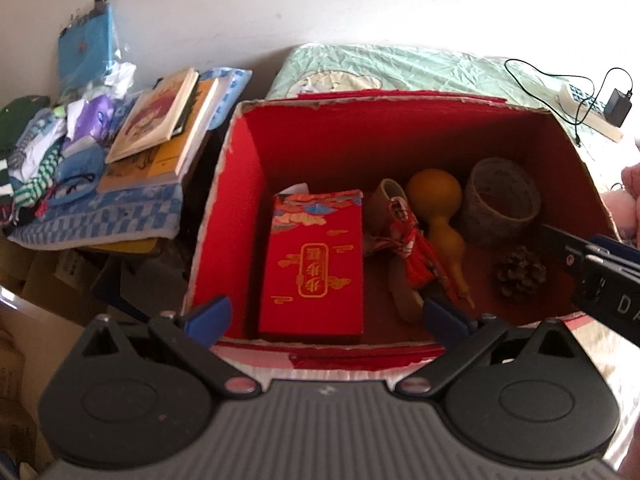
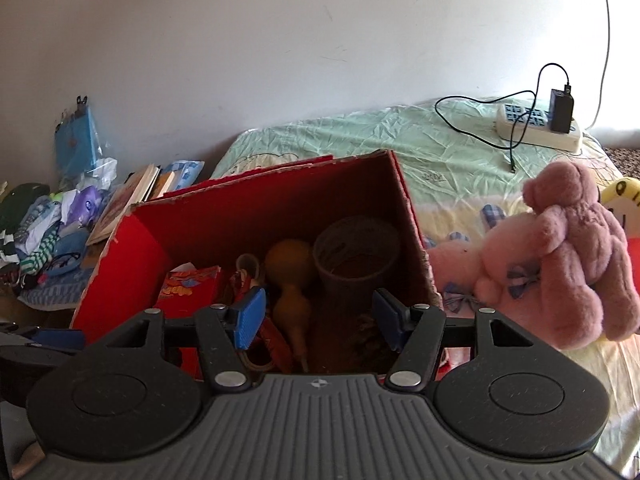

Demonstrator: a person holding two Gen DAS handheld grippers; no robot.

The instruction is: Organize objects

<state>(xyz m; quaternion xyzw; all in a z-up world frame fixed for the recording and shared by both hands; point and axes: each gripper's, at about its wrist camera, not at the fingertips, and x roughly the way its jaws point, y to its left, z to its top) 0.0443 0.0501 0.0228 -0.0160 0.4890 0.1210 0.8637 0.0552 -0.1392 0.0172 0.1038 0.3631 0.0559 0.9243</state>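
From the left wrist camera, the left gripper (image 1: 324,316) hangs over the near rim of the open red cardboard box (image 1: 240,184), jaws spread wide and holding nothing. Inside the box lie a red gift packet with gold print (image 1: 314,264) at its left, then a red tasselled charm (image 1: 416,248), a yellow-brown gourd (image 1: 438,208), a grey woven cup (image 1: 500,200) toward the far right corner, and a pine cone (image 1: 520,272) near the right wall. The right gripper (image 1: 600,268) enters at the box's right edge; only its side shows here. Left of the box, a pile of books (image 1: 160,128) and clothes (image 1: 36,160) rests on a blue checked cloth (image 1: 100,216).

From the right wrist camera, the right gripper (image 2: 316,320) also stands over the box's near rim, jaws apart and empty. Right of the box on the bed lie pink plush toys (image 2: 560,256), with a yellow toy (image 2: 620,200) cut off at the frame edge; beyond them sits a power strip (image 2: 536,128).

My reading: this is a pause between placements. The next move likely calls for swinging right to a plush toy, closing on its soft body, and lifting clear of the box wall.

The box floor is dim; what lies under the charm, and how many plush toys there are, is hard to tell.
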